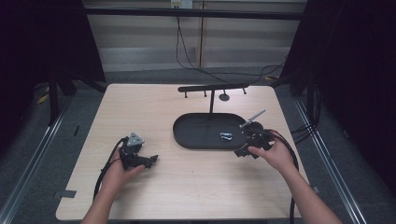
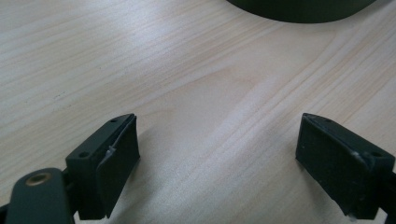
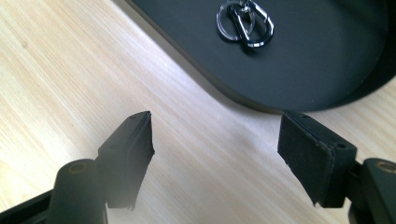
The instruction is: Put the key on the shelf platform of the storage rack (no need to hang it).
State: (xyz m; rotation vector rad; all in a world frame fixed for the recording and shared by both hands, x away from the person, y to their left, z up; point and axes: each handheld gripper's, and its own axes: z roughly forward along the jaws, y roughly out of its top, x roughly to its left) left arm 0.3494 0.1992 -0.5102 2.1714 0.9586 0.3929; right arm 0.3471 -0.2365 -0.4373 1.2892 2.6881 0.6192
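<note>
Two grippers, left (image 1: 150, 160) and right (image 1: 243, 150), hold matte black jaws wide and empty over pale-grained worktop (image 1: 187, 186) beside an oval tray (image 1: 187, 133) cradling a shiny carabiner (image 3: 246, 22).

Black T-shaped stand (image 1: 212, 88) behind; wooden table (image 1: 187, 186).

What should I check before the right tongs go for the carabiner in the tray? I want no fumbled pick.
1. Right tongs open, nothing between the jaws: ok.
2. Carabiner lies flat in the black tray, with rings attached and nothing on top of it: ok.
3. Right tongs over the carabiner: not ok, they sit above the table outside the tray rim.
4. Left tongs open and well away from the tray: ok.
5. Stand behind the tray out of the approach path: ok.
6. Whether the carabiner's gate is shut: cannot tell.
</note>
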